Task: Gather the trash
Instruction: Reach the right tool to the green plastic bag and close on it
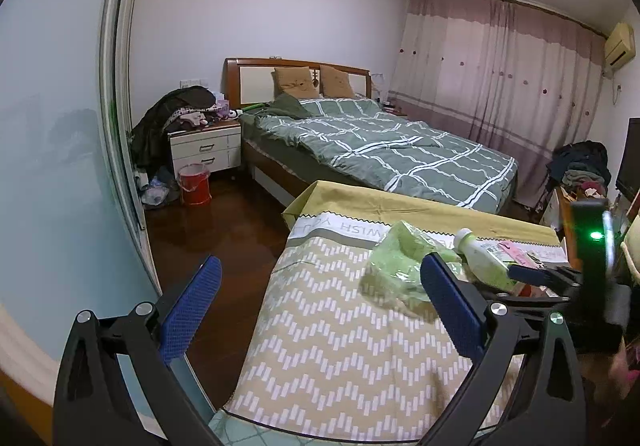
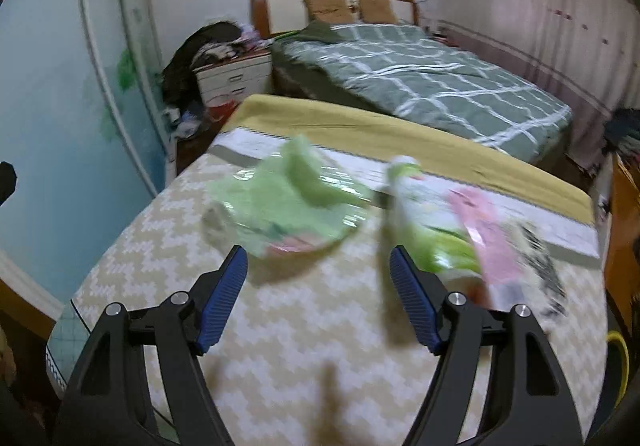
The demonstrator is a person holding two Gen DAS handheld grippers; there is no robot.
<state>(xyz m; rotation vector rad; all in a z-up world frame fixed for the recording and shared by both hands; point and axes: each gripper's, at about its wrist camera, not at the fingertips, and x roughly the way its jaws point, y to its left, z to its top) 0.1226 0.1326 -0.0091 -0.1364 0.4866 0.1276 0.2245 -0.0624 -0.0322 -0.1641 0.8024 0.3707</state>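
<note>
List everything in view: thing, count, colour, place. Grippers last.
plastic bag: 1, light green, crumpled on the table, left of the bottle
bottle: 1, white cap, green contents, lying on the table
pink packet: 1, pink, against the bottle on its right
table: 1, beige zigzag cloth, foreground
bed: 1, green checked quilt, behind the table
pillows: 2, tan, at the headboard
nightstand: 1, white, left of the bed, clothes piled on top
bucket: 1, red, on the floor by the nightstand
curtains: pink, right wall
left gripper: open, empty
right gripper: open, empty, over the table
</note>
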